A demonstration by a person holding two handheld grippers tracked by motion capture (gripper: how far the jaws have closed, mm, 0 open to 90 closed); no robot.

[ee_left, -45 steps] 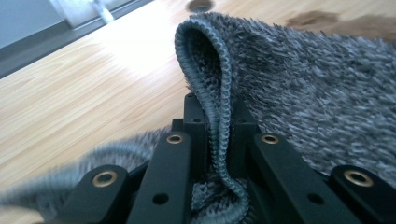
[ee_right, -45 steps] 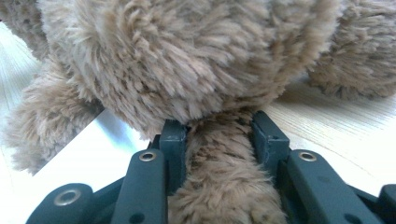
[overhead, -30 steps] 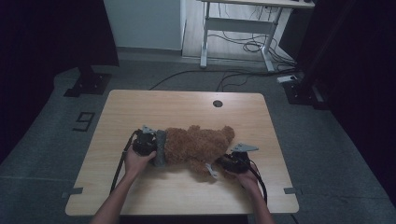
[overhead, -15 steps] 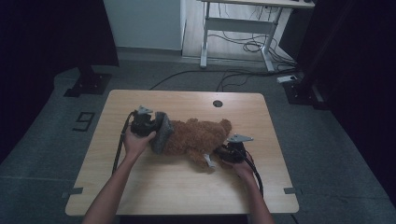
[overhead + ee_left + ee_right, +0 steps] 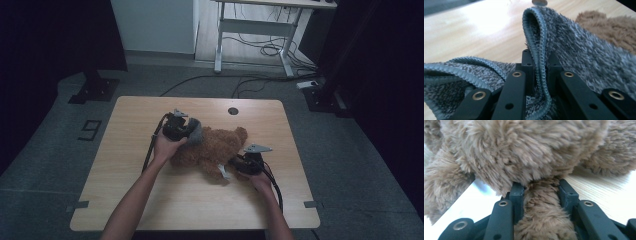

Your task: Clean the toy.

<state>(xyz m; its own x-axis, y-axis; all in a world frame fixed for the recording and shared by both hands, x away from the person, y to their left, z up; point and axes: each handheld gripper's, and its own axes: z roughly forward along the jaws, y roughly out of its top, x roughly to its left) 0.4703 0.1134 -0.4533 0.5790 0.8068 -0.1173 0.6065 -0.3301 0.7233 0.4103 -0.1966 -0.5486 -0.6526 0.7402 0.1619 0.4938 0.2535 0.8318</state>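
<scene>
A brown plush teddy bear (image 5: 207,150) lies on the wooden table (image 5: 125,190). A grey fleecy cloth (image 5: 196,134) sits at its upper left. My left gripper (image 5: 192,131) is shut on the hemmed edge of that grey cloth (image 5: 541,62), whose fold stands up between the jaws. My right gripper (image 5: 231,167) is shut on a limb of the bear (image 5: 544,220), with the brown fur (image 5: 534,152) bulging just beyond the jaws. A white tag (image 5: 223,172) pokes out beside the right gripper.
A round cable hole (image 5: 233,111) lies in the table near its far edge. Black cables trail from both grippers toward the front edge. A white desk frame (image 5: 250,30) and floor cables stand beyond the table.
My left gripper has lifted and moved away from me and to the right with the grey cloth. The right gripper has held the bear's limb and shifted slightly.
</scene>
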